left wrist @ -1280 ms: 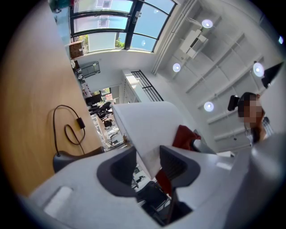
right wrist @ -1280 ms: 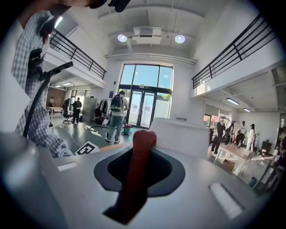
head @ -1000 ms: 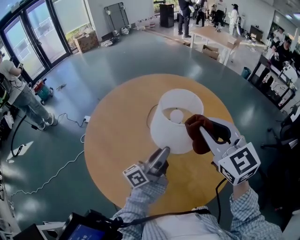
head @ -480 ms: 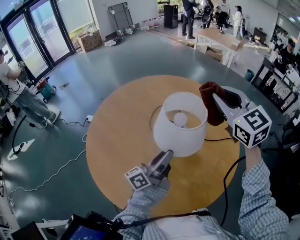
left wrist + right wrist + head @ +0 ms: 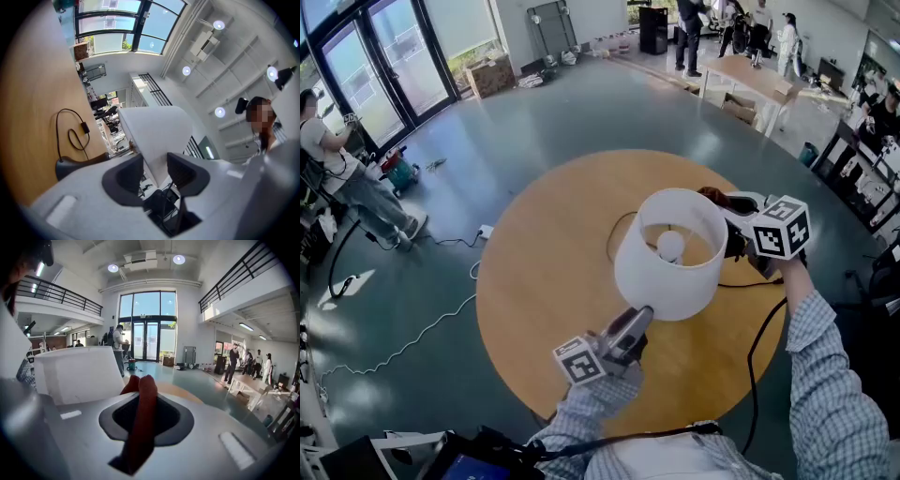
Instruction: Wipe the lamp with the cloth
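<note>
Lamp (image 5: 661, 272), one, pinched at rim by left gripper (image 5: 639, 314); cloth (image 5: 143, 413), one, pinched by right gripper (image 5: 733, 230).

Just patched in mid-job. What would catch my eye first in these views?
The white lampshade dominates, standing over the middle of the round wooden table with its bulb visible inside. The left gripper is clamped on the shade's near lower rim. The right gripper holds a dark red cloth at the shade's right side. Whether the cloth touches the shade is unclear.
</note>
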